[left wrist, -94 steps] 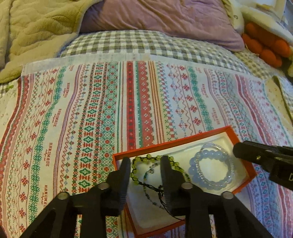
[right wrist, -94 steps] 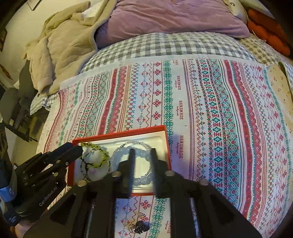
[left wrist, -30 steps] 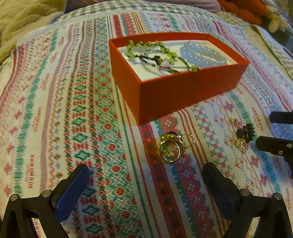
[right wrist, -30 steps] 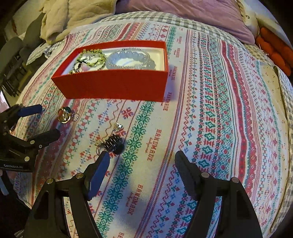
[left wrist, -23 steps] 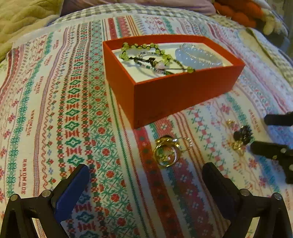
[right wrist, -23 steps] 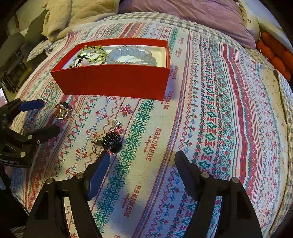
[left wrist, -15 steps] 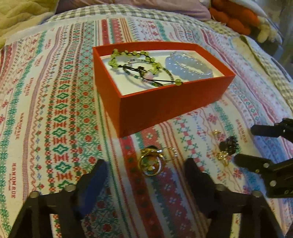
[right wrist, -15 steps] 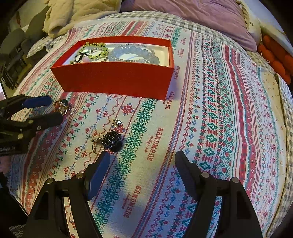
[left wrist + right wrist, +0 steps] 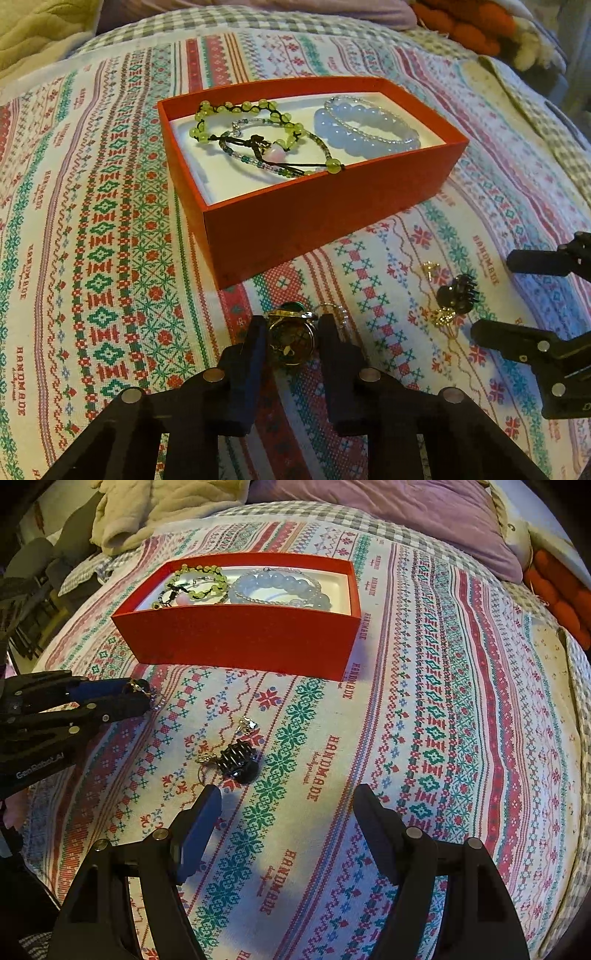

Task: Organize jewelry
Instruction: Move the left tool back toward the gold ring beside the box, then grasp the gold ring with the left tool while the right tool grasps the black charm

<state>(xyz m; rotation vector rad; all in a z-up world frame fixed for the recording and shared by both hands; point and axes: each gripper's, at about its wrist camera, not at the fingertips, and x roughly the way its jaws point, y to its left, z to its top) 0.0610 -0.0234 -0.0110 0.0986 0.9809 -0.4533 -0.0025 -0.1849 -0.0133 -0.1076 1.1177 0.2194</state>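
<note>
Your left gripper (image 9: 291, 341) is closing on the gold ring cluster (image 9: 291, 338), which sits right between its fingers; a second ago those fingers stood wide on either side of it with bare cloth between. The pads look to be meeting the metal, so I judge the grasp nearly made, and the lift toward the red box (image 9: 314, 206) just ahead of the fingertips comes next.

The cluster is rounded, shiny gold with a dark green stone at its far edge, and a thin silvery loop (image 9: 338, 314) lies beside the right finger. It is hard, slick and small, so it may twist or slip out as the pads squeeze; watch that loose loop, which may be left behind.

The box is stiff red card with straight walls and a white lining. Inside lie a green bead bracelet (image 9: 240, 122) on dark cord and a pale blue bracelet (image 9: 364, 129) of smooth round beads.

To the right of your left gripper, a black toothed hair clip (image 9: 238, 762) and small gold earrings (image 9: 207, 758) rest on the cloth, just ahead of the left finger of your right gripper (image 9: 288, 812), which hangs wide and empty.

All this rests on a soft woven bedspread (image 9: 443, 709) with cross-stitch stripes.
</note>
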